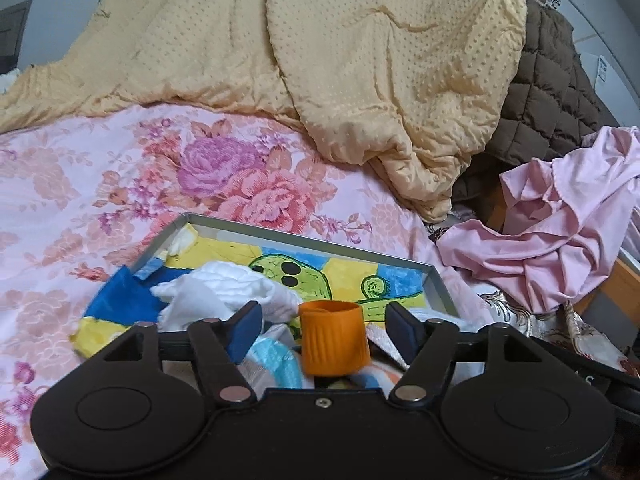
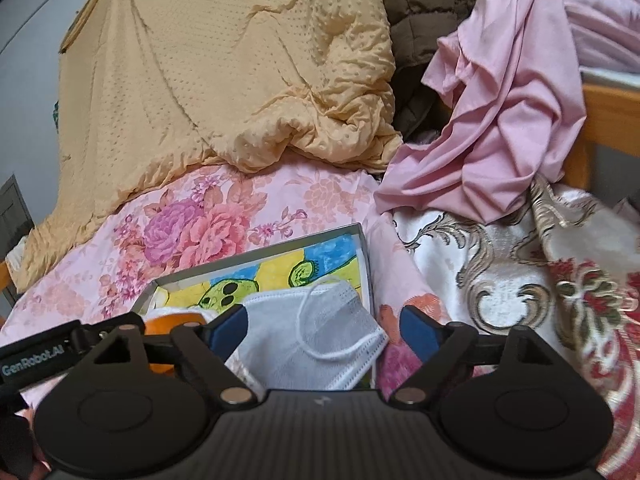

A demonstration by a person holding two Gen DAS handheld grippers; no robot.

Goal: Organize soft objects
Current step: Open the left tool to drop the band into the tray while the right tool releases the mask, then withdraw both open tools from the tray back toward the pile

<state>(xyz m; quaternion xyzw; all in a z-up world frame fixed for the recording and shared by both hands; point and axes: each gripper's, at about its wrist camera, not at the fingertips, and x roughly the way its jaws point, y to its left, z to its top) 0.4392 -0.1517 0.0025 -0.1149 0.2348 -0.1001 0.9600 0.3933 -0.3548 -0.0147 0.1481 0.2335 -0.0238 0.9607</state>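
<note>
A grey-rimmed box with a cartoon-printed bottom lies on the floral bed sheet. In the left wrist view it holds a white cloth, a blue and yellow cloth draped over its left rim, and an orange ribbed cup. My left gripper is open, its fingers either side of the cup without touching it. In the right wrist view the box holds a white face mask. My right gripper is open above the mask. The orange cup shows at the left.
A yellow dotted quilt is heaped at the back of the bed. A brown quilted blanket and a crumpled pink cloth lie at the right. A white and red brocade cloth covers the bed's right side, by a wooden bed frame.
</note>
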